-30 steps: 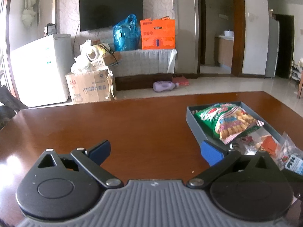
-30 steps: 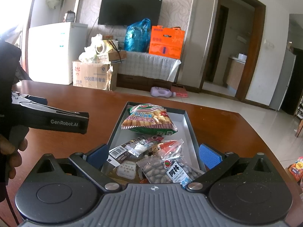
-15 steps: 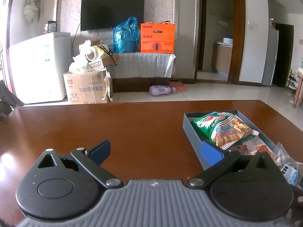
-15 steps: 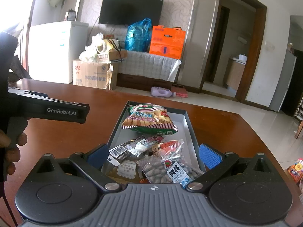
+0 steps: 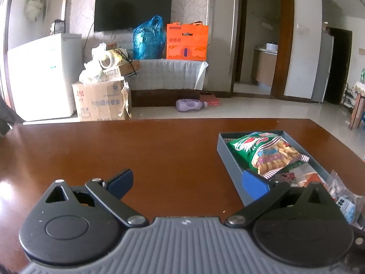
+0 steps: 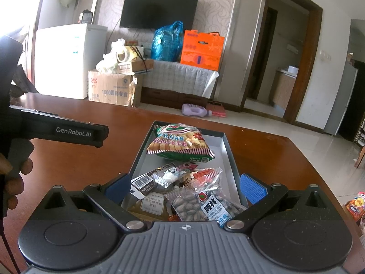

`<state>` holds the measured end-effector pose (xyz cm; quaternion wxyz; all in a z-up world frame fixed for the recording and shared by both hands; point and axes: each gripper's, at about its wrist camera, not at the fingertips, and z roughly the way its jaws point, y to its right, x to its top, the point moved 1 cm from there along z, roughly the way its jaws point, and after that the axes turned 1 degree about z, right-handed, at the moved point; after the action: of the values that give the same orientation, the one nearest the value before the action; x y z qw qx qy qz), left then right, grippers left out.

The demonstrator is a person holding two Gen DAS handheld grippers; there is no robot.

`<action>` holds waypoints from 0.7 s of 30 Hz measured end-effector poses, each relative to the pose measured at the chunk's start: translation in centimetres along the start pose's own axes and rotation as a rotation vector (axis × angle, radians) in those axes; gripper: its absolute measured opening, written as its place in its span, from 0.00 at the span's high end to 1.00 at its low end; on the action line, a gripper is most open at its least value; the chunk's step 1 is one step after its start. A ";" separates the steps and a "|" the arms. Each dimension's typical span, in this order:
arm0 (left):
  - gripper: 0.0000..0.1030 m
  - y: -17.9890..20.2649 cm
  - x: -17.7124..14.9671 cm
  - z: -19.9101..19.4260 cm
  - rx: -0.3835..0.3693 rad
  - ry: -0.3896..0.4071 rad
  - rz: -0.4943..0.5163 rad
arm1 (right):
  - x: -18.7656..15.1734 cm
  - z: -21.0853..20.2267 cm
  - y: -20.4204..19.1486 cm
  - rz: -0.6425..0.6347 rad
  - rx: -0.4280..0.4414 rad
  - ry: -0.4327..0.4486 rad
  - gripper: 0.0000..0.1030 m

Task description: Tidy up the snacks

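Observation:
A grey tray (image 6: 230,153) sits on the brown table and holds several snack packs. A green prawn cracker bag (image 6: 180,142) lies at its far end. A clear nut pack (image 6: 200,202) and a dark barcode pack (image 6: 148,182) lie at the near end. My right gripper (image 6: 186,186) is open and empty, just above the tray's near end. My left gripper (image 5: 187,181) is open and empty above bare table, left of the tray (image 5: 224,154). The cracker bag also shows in the left wrist view (image 5: 267,151). The left gripper's body (image 6: 68,133) shows in the right wrist view.
The brown table (image 5: 114,150) stretches left of the tray. A snack pack (image 6: 354,207) lies past the table's right edge. Beyond the table stand a white fridge (image 5: 43,77), a cardboard box (image 5: 102,101) and a purple bottle (image 5: 190,105) on the floor.
The left gripper has risen and tilted up a little, so the table and tray sit lower in its view. The right gripper has hardly moved.

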<state>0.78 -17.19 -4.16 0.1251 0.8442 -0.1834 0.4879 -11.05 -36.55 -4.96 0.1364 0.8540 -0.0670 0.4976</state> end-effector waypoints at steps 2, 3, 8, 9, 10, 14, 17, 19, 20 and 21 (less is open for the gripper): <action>0.00 0.2 -0.1 0.0 0.005 0.003 0.016 | 0.0 0.0 0.0 0.001 -0.001 -0.001 0.00; 0.00 0.2 -0.1 0.0 0.008 0.003 0.019 | 0.0 0.0 0.0 0.001 -0.001 -0.001 0.00; 0.00 0.2 -0.1 0.1 0.016 0.001 0.017 | 0.0 0.1 0.0 -0.003 0.000 -0.002 0.00; 0.00 0.2 -0.1 0.1 0.011 0.001 0.021 | 0.0 0.1 0.0 -0.002 0.000 -0.001 0.00; 0.00 0.3 -0.1 0.1 0.013 0.002 0.027 | 0.0 0.1 0.0 -0.002 0.000 -0.001 0.00; 0.00 0.6 -0.2 0.0 0.014 0.010 0.056 | 0.0 0.1 0.0 -0.003 -0.001 -0.002 0.00; 0.00 0.7 -0.2 0.0 0.014 0.012 0.058 | -0.1 0.2 0.0 -0.004 0.000 -0.002 0.00; 0.00 0.7 -0.2 0.0 0.012 0.014 0.062 | -0.1 0.2 0.0 -0.005 -0.001 -0.002 0.00; 0.00 0.8 -0.2 0.0 0.015 0.018 0.067 | -0.1 0.2 0.0 -0.005 -0.001 -0.002 0.00; 0.00 0.8 -0.2 -0.1 0.019 0.019 0.069 | -0.1 0.2 0.0 -0.004 -0.001 -0.003 0.00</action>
<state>0.32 -17.83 -4.28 0.1019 0.8339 -0.2067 0.5015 -10.92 -36.56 -5.12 0.1377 0.8548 -0.0655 0.4960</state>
